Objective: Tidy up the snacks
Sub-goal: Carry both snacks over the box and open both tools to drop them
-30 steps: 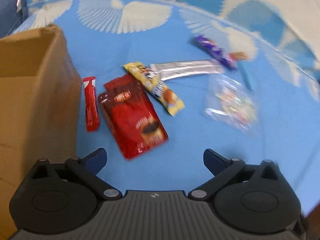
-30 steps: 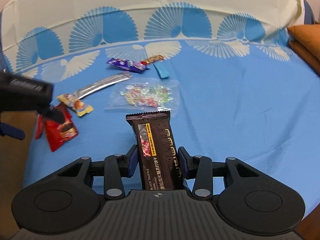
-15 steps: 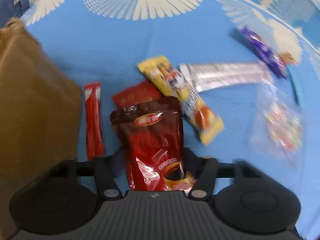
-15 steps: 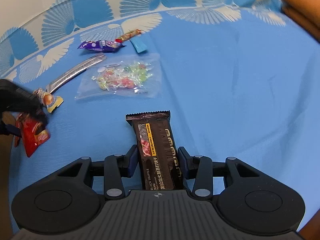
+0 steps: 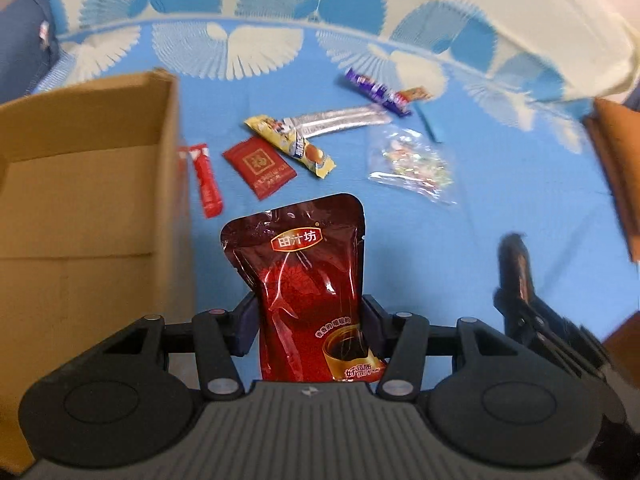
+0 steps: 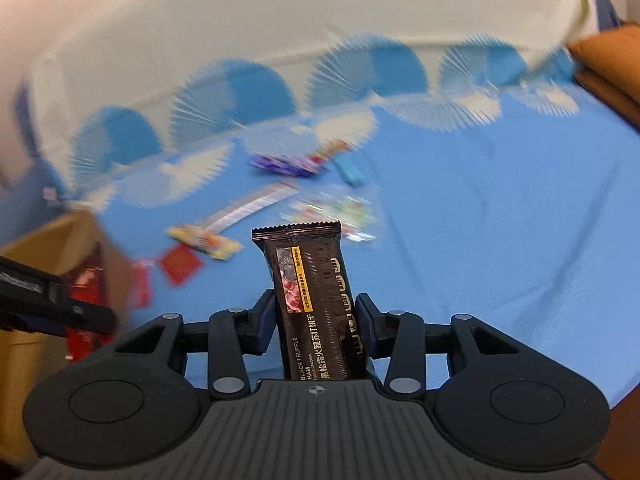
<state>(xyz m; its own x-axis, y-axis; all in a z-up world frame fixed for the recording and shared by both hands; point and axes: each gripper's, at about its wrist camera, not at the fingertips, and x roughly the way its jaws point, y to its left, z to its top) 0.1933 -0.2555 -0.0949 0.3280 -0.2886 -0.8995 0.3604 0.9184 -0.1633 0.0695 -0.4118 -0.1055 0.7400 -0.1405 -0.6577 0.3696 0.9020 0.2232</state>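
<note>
My left gripper (image 5: pixel 310 320) is closing its jaws on a dark red drink pouch (image 5: pixel 308 264); the pads press its sides and it hangs above the blue cloth. An open cardboard box (image 5: pixel 80 184) stands just to its left. My right gripper (image 6: pixel 316 320) is shut on a black cracker packet (image 6: pixel 308 272), held upright over the cloth. In the left wrist view the right gripper (image 5: pixel 520 292) shows blurred at the right. The right wrist view catches the left gripper's body at the left edge, with the red pouch (image 6: pixel 84 280) by the box (image 6: pixel 48 248).
On the blue cloth (image 5: pixel 500 208) lie a red stick (image 5: pixel 206 184), a red square sachet (image 5: pixel 260 166), a yellow bar (image 5: pixel 292 144), a long silver packet (image 5: pixel 340 120), a purple bar (image 5: pixel 376 92), a blue stick (image 5: pixel 430 124) and a clear candy bag (image 5: pixel 412 164). Orange cushions (image 5: pixel 616 168) sit at the right.
My left gripper went from wide open to gripping the red pouch and lifted it, uncovering the red square sachet. My right gripper rose and swung toward the box, still holding the black packet.
</note>
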